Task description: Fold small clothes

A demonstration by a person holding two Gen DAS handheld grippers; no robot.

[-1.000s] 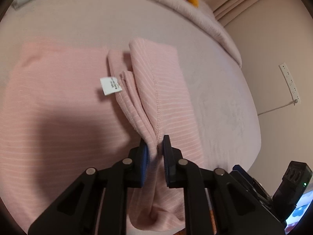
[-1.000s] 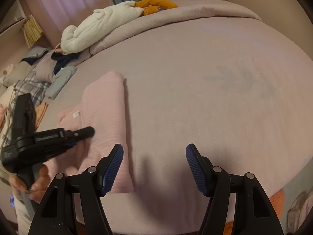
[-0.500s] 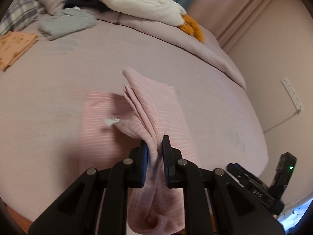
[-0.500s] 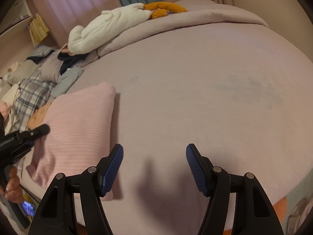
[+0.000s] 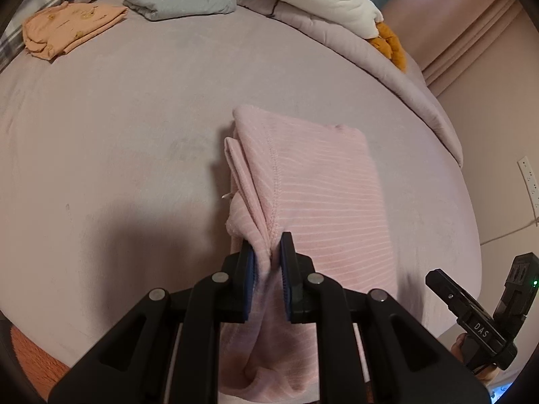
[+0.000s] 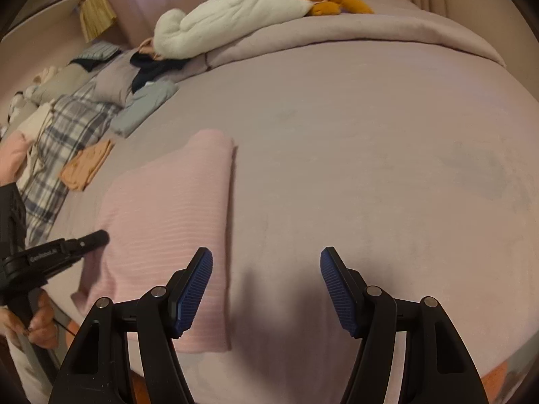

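Pink ribbed garment [image 5: 313, 181], folded oblong, bunches in the clenched left hand-held gripper [image 5: 267, 262]; right hand-held gripper [image 6: 266, 289] gapes.

The pink garment [image 5: 313, 195] is the landmark. Its near end runs between the closed fingers of the left gripper [image 5: 268, 259] and drops out of the left wrist view at the bottom edge, so that end cannot be seen. A white tag [image 5: 226, 196] barely peeks from its left edge; any print is too small to read. In the right wrist view the open right gripper [image 6: 266, 286] covers the garment's near right corner, and the plaid blanket [image 6: 60, 141] left of the garment is cut by the frame edge.
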